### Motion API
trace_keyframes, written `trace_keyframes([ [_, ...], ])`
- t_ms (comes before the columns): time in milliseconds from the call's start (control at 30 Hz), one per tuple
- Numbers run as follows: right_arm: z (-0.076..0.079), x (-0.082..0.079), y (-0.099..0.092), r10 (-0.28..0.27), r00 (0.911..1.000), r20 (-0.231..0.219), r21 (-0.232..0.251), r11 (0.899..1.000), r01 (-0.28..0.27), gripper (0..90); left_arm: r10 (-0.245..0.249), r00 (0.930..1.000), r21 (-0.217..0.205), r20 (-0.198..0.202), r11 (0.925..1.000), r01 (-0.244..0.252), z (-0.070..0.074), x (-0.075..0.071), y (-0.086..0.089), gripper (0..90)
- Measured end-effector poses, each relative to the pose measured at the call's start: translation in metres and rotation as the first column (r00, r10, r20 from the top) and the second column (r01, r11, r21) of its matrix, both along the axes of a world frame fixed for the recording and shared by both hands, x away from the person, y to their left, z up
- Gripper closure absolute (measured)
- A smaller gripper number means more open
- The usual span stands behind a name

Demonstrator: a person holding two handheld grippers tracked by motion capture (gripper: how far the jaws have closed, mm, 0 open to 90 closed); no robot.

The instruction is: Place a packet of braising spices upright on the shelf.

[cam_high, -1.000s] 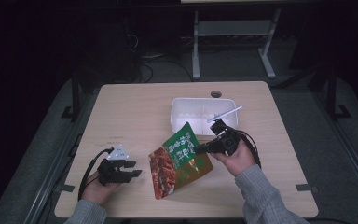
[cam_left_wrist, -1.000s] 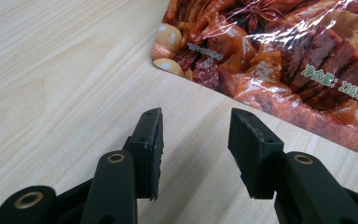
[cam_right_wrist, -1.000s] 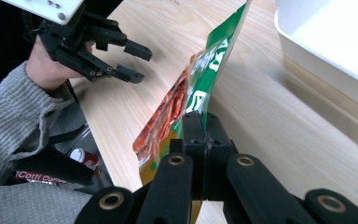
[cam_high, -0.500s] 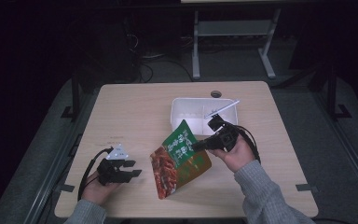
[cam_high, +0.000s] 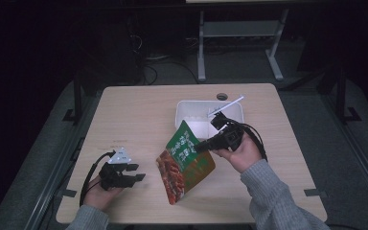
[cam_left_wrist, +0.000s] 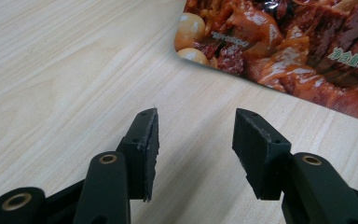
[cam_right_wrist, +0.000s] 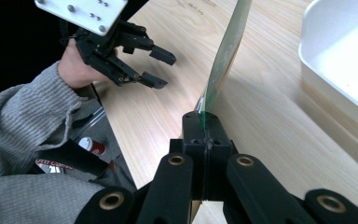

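A printed food pouch, green at the top and red-orange below, stands tilted on the wooden table. Its upper right edge is lifted by my right gripper, which is shut on it. In the right gripper view the jaws clamp the pouch seen edge-on. My left gripper rests at the front left, apart from the pouch. Its jaws have just been opening, with bare wood between them. The pouch's lower corner lies just ahead. The left gripper also shows open in the right gripper view.
A white rectangular tray sits behind the pouch, with a thin white stick leaning over its far rim. A round cable hole is near the table's back edge. A metal frame stands on the floor beyond.
My right gripper has risen a little with the pouch's edge, tilting the pouch further up. The left gripper's jaws stand slightly wider; that hand has stayed in place.
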State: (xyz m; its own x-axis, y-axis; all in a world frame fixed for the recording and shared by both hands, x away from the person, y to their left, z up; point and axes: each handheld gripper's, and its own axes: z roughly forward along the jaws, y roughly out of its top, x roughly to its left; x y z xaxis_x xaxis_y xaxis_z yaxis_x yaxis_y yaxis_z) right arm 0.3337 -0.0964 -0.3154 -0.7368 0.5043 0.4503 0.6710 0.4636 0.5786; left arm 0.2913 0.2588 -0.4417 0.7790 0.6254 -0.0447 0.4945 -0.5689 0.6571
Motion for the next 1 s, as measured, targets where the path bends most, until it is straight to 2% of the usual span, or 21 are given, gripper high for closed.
trace_keyframes([
  [267, 0.015, -0.001, 0.002, 0.024, 0.9996, 0.015, -0.004, 1.000, -0.024, 90.0, 0.002, 1.0000, -0.007, 0.004, 1.0000, -0.002, 0.000, 0.000, 0.001, 49.9],
  [700, 0.037, -0.005, 0.006, 0.048, 0.9979, 0.043, -0.059, 0.997, -0.046, 90.0, 0.005, 1.0000, -0.009, 0.005, 0.9999, -0.005, 0.000, 0.000, 0.002, 49.4],
  [1000, 0.046, -0.005, 0.005, 0.052, 0.9973, 0.052, -0.092, 0.995, -0.047, 90.0, 0.009, 0.9999, -0.013, 0.007, 0.9999, -0.009, 0.000, 0.000, 0.003, 49.2],
])
